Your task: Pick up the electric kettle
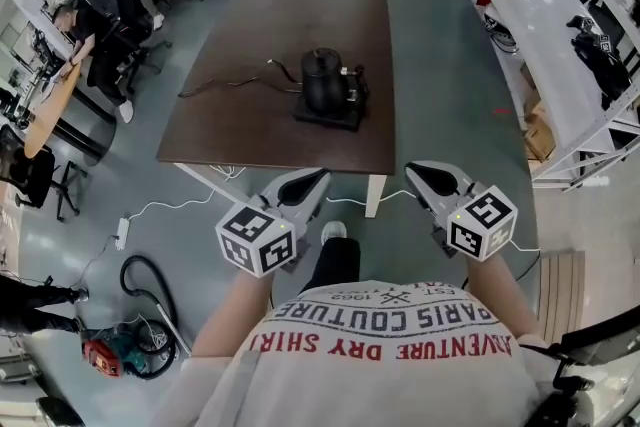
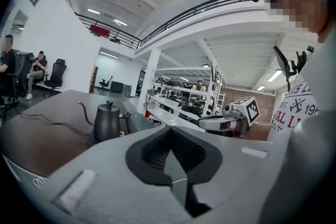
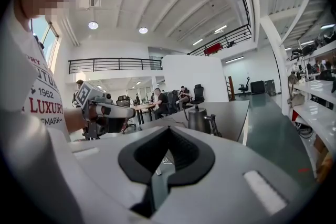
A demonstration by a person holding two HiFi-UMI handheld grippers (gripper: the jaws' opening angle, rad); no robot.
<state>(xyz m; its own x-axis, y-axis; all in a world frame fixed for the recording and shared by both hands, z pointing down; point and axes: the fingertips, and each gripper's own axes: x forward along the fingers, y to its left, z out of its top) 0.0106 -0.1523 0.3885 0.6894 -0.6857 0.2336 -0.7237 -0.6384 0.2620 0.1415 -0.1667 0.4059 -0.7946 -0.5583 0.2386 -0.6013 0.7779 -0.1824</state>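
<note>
The electric kettle (image 1: pixel 323 80) is sitting upright on its dark base (image 1: pixel 330 117) on the brown table (image 1: pixel 250 130), right of the middle and nearer the near edge, with a thin cord (image 1: pixel 225 83) lying across the top toward the left edge. The left tongs (image 1: pixel 308 183) and right tongs (image 1: pixel 425 175) are hovering side by side just short of the table's near edge, well apart from the kettle. Both pairs are pressing their jaws together with nothing between them.

White shirt (image 1: pixel 400 370): "PARIS COUTURE", "1962"
</note>
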